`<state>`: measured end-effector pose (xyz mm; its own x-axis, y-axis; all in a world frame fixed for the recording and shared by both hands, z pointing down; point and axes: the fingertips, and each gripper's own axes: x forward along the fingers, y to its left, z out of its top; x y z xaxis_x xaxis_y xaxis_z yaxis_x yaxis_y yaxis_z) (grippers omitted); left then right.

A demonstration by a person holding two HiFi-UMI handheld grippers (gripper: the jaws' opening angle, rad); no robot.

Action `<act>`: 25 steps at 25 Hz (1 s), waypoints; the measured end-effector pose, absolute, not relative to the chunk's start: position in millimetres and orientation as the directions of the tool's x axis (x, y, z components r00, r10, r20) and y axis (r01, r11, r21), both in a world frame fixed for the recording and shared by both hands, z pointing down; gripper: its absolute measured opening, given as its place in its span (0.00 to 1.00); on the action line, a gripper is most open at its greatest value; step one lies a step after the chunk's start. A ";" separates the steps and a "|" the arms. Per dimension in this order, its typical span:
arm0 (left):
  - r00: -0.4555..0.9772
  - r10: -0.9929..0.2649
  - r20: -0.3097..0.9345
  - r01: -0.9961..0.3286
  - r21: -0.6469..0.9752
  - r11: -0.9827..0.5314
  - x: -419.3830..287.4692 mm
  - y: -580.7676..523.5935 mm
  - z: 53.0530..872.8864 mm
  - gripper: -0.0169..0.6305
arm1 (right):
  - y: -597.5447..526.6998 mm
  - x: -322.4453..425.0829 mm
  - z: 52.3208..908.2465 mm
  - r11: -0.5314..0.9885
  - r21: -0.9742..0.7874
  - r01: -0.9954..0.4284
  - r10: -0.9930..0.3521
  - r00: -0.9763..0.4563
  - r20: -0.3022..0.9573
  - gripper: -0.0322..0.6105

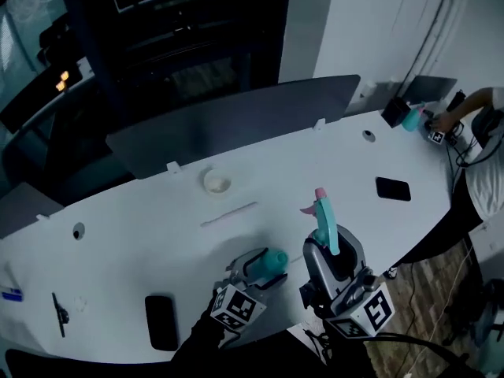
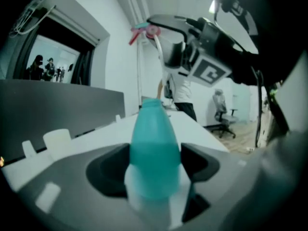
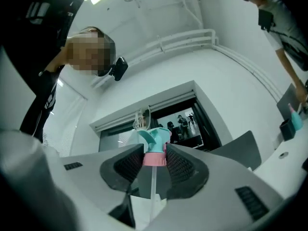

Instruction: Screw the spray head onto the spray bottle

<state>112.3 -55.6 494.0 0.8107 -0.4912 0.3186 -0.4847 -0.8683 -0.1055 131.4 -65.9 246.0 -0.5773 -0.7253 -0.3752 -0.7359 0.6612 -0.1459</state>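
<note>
Bottle (image 1: 268,260) and spray head (image 1: 324,223) are held apart over a white table (image 1: 157,227). The left gripper (image 1: 253,274) clamps the teal bottle by its body, neck towards the right gripper (image 1: 335,258). That gripper's half-closed jaws pinch the spray head at its pink collar, nozzle up, near the bottle's neck.

right gripper (image 3: 155,160) | fingers (image 3: 180,167) clamp spray head (image 3: 155,141) at pink collar | tube hangs below

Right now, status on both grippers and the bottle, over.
Left gripper shut on spray bottle. Right gripper shut on spray head. Head and bottle apart, not yet joined. Nothing between them.
</note>
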 end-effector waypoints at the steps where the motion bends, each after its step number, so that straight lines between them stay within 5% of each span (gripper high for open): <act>1: 0.806 -0.497 0.322 -0.492 -0.103 -0.865 105.8 -54.0 495.8 0.54 | -66.8 119.6 243.6 0.682 -0.141 -0.718 -0.707 -0.596 -0.380 0.26; 25: 0.795 -0.523 0.307 -0.519 -0.101 -0.849 83.5 -49.2 497.8 0.54 | -66.8 61.5 402.0 0.685 -0.145 -0.714 -0.726 -0.685 -0.058 0.26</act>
